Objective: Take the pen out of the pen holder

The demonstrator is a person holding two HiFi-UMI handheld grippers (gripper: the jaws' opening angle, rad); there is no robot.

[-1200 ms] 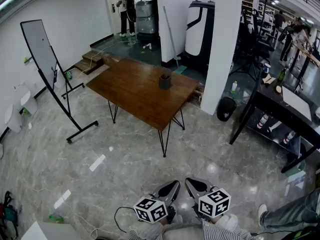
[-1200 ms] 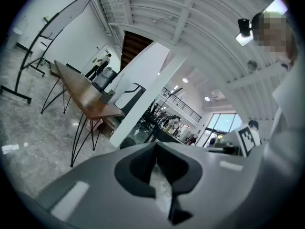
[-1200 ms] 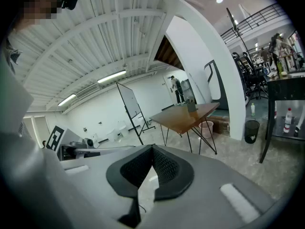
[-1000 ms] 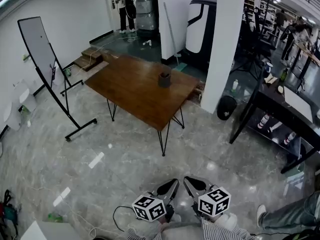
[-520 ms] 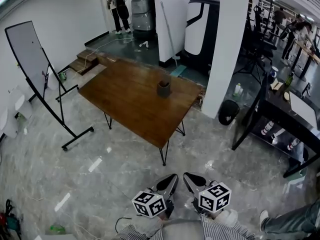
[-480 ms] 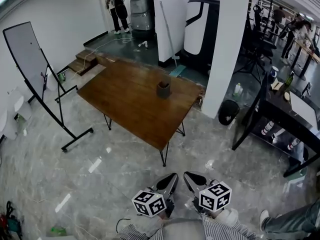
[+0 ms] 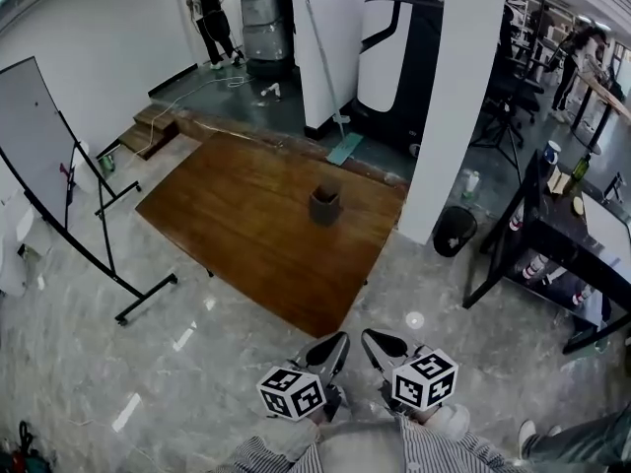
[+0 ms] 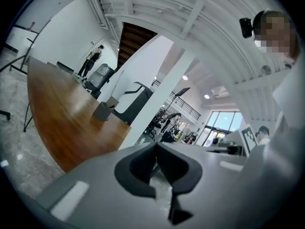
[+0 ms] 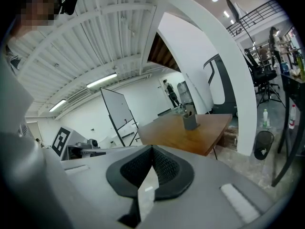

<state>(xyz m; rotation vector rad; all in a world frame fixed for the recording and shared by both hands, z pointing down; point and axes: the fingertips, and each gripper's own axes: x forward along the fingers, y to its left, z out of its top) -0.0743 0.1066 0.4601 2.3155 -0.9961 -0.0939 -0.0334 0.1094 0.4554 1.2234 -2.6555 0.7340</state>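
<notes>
A dark grey pen holder stands upright on the brown wooden table, towards its far right side. It also shows in the left gripper view and the right gripper view, where something thin sticks up from its mouth, too small to make out. My left gripper and right gripper hang side by side over the floor, just short of the table's near corner. Both are shut and hold nothing; their jaws meet at the tips in their own views.
A whiteboard on a wheeled stand is left of the table. A white pillar rises at its right, with a black bin at its foot. A black desk stands further right. A person stands far back.
The table and pen holder have grown larger and drawn nearer in the head view. Both grippers have travelled towards the table together and stay shut.
</notes>
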